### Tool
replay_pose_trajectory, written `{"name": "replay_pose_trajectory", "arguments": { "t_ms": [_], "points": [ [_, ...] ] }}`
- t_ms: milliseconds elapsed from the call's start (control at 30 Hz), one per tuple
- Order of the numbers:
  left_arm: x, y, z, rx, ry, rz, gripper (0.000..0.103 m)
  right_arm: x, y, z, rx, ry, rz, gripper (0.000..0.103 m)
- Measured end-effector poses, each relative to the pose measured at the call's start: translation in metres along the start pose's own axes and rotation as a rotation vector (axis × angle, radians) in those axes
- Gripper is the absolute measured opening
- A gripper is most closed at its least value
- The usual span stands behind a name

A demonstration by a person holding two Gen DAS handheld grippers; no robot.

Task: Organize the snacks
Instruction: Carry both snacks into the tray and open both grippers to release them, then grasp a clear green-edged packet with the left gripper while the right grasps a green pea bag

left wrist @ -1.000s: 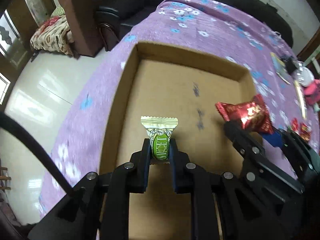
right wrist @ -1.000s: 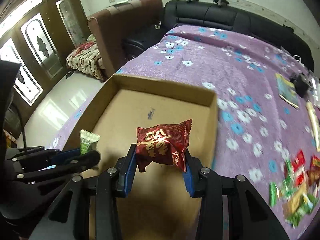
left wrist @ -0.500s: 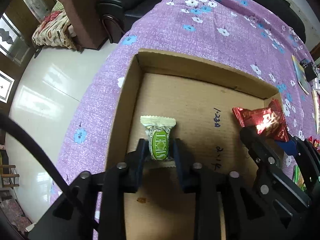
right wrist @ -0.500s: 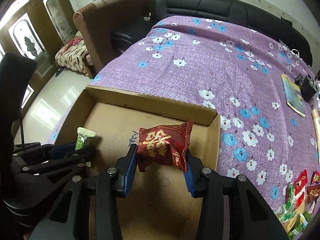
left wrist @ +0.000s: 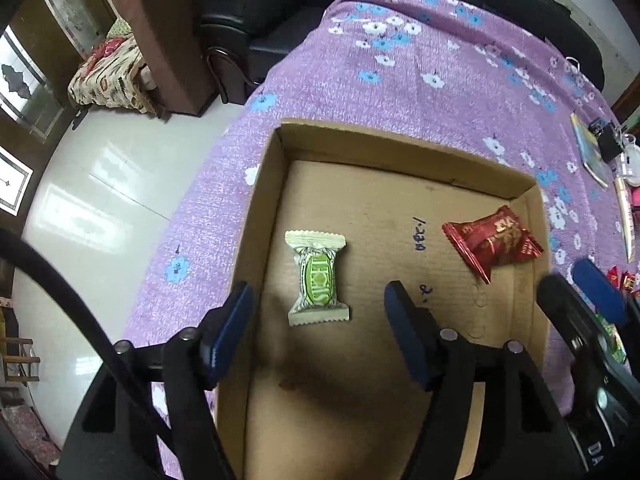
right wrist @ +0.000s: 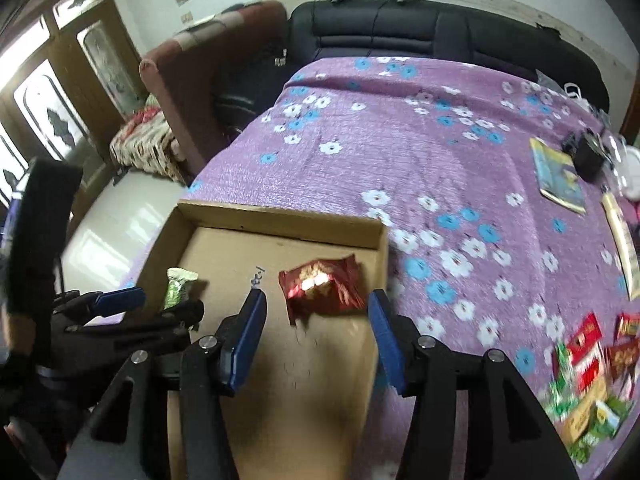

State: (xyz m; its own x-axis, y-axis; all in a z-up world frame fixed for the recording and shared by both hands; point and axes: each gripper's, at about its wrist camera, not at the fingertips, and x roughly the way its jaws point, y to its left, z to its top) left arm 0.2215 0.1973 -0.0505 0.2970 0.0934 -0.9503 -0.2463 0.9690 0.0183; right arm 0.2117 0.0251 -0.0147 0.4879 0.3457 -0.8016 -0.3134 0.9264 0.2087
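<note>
A shallow cardboard box (left wrist: 400, 148) lies on the purple flowered cloth; it also shows in the right wrist view (right wrist: 280, 220). A green-and-cream candy (left wrist: 318, 278) lies on the box floor at the left, also in the right wrist view (right wrist: 178, 286). A red snack packet (left wrist: 492, 242) lies at the right, also in the right wrist view (right wrist: 324, 288). My left gripper (left wrist: 320, 322) is open and empty just behind the green candy. My right gripper (right wrist: 316, 320) is open and empty just behind the red packet.
A pile of loose red and green snacks (right wrist: 588, 372) lies on the cloth at the right. A booklet (right wrist: 558, 174) and dark items lie at the far right. A black sofa (right wrist: 440, 36) and a brown armchair (right wrist: 188, 76) stand beyond the table.
Both grippers opened and let go: the green candy and the red packet now lie on the box floor. Both grippers have drawn back a little.
</note>
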Motion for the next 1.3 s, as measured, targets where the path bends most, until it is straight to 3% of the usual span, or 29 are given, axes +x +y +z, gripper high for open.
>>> {"name": "replay_pose_trajectory", "arguments": {
  "t_ms": [233, 367, 500, 600, 700, 900, 1000, 1100, 1133, 1300],
  "points": [
    [-0.035, -0.023, -0.037, 0.004, -0.058, -0.018, 0.069, -0.049, -0.039, -0.057, 0.093, -0.068, -0.025, 0.057],
    [-0.061, -0.072, -0.074, 0.109, -0.109, -0.068, 0.069, -0.080, -0.095, -0.090, 0.161, -0.115, -0.115, 0.057],
    [-0.072, -0.130, -0.106, 0.199, -0.082, -0.157, 0.069, -0.105, -0.162, -0.117, 0.262, -0.124, -0.218, 0.062],
    [-0.070, -0.164, -0.122, 0.259, -0.060, -0.167, 0.069, -0.108, -0.200, -0.132, 0.329, -0.108, -0.214, 0.062],
    [-0.065, -0.189, -0.132, 0.300, -0.042, -0.151, 0.069, -0.107, -0.206, -0.135, 0.319, -0.123, -0.174, 0.062],
    [-0.062, -0.202, -0.130, 0.256, -0.042, -0.116, 0.069, -0.096, -0.200, -0.130, 0.217, -0.140, -0.108, 0.062],
    [-0.063, -0.199, -0.126, 0.230, -0.041, -0.102, 0.069, -0.084, -0.200, -0.127, 0.186, -0.091, -0.090, 0.062],
    [-0.064, -0.199, -0.120, 0.220, -0.047, -0.098, 0.069, -0.071, -0.209, -0.129, 0.187, -0.056, -0.095, 0.046],
    [-0.064, -0.200, -0.118, 0.220, -0.053, -0.094, 0.069, -0.069, -0.212, -0.130, 0.192, -0.046, -0.085, 0.037],
    [-0.060, -0.218, -0.099, 0.225, -0.049, -0.108, 0.069, -0.077, -0.220, -0.137, 0.209, -0.050, -0.063, 0.036]
  ]
}}
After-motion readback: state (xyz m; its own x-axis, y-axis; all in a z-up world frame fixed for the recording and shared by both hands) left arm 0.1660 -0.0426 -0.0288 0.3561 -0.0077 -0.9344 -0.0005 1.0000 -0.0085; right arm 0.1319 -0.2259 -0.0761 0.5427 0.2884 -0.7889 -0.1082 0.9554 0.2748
